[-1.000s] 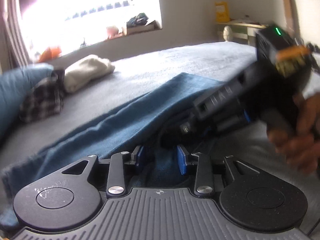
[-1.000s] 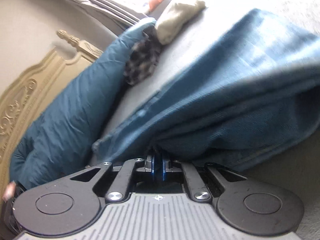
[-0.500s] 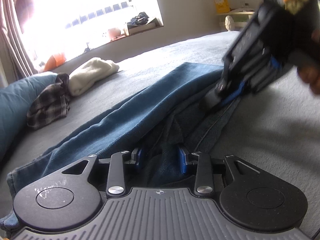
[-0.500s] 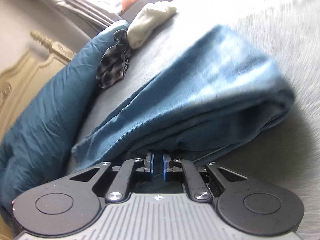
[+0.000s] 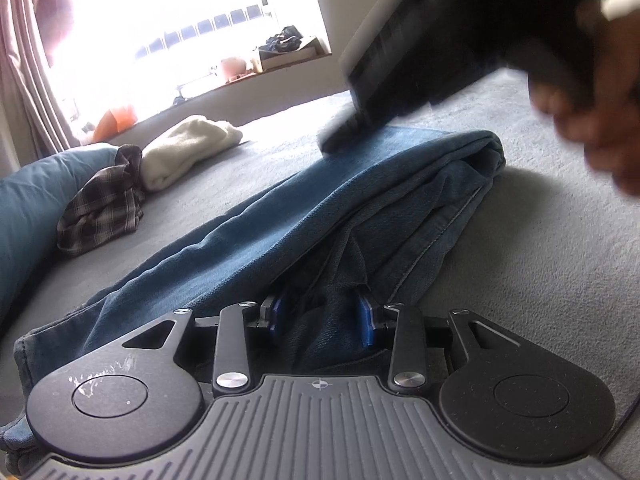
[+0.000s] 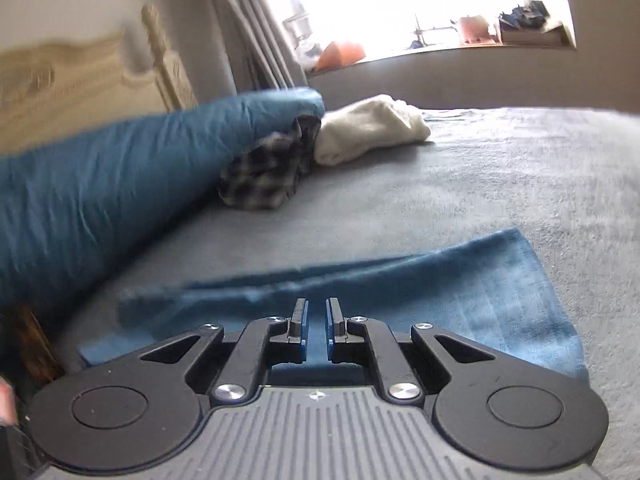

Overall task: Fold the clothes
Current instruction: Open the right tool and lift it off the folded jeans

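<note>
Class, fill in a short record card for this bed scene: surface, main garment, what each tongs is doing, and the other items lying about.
surface: grey bed cover
main garment: blue jeans, folded over, lying on the bed
left tongs: denim bunched between the pads
right tongs: narrow gap, nothing between the pads, above the jeans
other clothes: checked garment crumpled, touching a cream garment
bedding: blue pillow against the headboard
background: bright window
</note>
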Available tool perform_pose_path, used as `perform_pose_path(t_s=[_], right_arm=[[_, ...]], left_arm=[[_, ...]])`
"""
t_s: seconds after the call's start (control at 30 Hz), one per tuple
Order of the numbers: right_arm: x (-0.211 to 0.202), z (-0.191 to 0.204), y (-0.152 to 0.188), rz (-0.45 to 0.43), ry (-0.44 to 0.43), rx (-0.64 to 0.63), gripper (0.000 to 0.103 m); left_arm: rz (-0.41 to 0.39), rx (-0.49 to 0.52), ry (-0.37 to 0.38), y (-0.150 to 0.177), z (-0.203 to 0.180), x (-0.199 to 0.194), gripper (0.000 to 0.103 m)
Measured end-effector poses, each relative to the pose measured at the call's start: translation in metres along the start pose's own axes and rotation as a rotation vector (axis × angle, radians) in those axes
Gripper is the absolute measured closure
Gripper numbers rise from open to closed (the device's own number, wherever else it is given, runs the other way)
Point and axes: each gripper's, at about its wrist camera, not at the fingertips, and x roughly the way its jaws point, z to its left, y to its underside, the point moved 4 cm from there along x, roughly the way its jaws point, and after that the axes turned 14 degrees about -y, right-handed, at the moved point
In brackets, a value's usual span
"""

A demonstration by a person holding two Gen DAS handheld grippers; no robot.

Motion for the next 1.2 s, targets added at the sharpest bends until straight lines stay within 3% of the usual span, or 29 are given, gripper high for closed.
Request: perform_pose_path(t_s=[0.1, 0.13, 0.23, 0.37, 0.5, 0.63, 0.77, 0.87, 1.07, 1.2], right_arm=[[0.018, -0.020, 0.031, 0.117, 0.028, 0.069, 0.095], [0.012, -0.024, 0.039, 0.070, 0.008, 0.114, 0.095], [0.007, -0.034, 0.042, 0.042, -0.025, 0.178, 0.095], [0.007, -0.033, 0.047, 0.028, -0.029, 0.144, 0.096], [0.007, -0.032, 0.050, 0.010, -0.036, 0.127, 0.096], [0.007, -0.031, 0.050, -0.001, -0.036, 0.116, 0.096], [0.006, -0.028, 0.052, -0.008, -0.025, 0.083, 0.095], [0.006, -0.026, 0.053, -0.013, -0.015, 0.064, 0.095], [0.006, -0.013, 0.043, 0.012, 0.038, -0.009, 0.094], [-0.005, 0.004, 0.032, -0.050, 0.073, -0.131, 0.094]], left_arm=[[0.000, 0.001, 0.014, 0.001, 0.002, -0.001, 0.068], [0.000, 0.002, 0.019, 0.001, 0.002, -0.001, 0.068], [0.006, -0.004, 0.038, 0.000, 0.006, -0.003, 0.068], [0.004, -0.023, 0.092, -0.003, 0.017, -0.017, 0.068], [-0.036, -0.105, 0.150, -0.011, 0.035, -0.036, 0.068], [-0.035, -0.174, 0.047, -0.023, 0.053, -0.027, 0.067], [0.088, -0.176, -0.026, -0.005, 0.062, 0.006, 0.067], [0.118, -0.208, -0.033, 0.015, 0.065, 0.013, 0.064], [0.111, -0.238, -0.051, 0.021, 0.071, 0.009, 0.056], [0.100, -0.243, -0.058, 0.024, 0.070, 0.006, 0.055]])
